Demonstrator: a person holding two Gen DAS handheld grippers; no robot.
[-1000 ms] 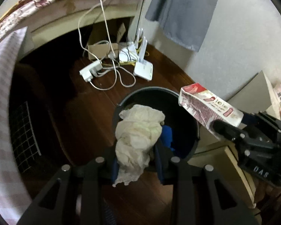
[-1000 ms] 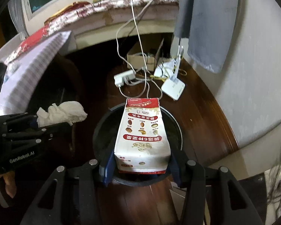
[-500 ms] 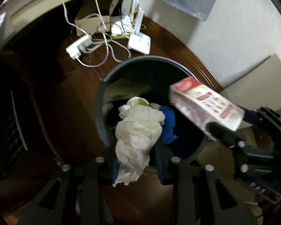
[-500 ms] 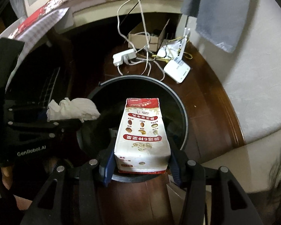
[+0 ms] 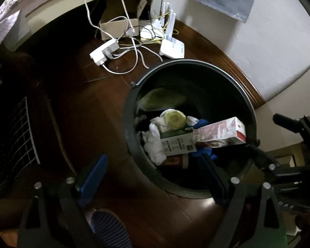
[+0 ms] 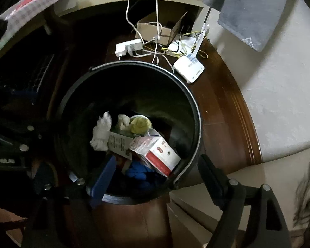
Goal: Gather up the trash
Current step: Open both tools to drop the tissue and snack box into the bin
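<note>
Both tools, left [image 5: 153,177] and right [image 6: 155,179], have just been opened and are held apart, empty, over the round black plastic bin [image 6: 193,107]. The crumpled white tissue [image 5: 154,142] and red-and-white drink carton [image 5: 223,133] are found inside, evidently released for disposal.

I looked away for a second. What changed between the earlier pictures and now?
Both jaws have just been opening: the left hand-held gripper let go of the crumpled tissue, the right hand-held gripper the red-and-white carton. Both now lie in the black bin. The bin, router and power strip stayed put.

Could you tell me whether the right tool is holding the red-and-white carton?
No, the red-and-white carton lies inside the black bin; the right tool is open.
</note>
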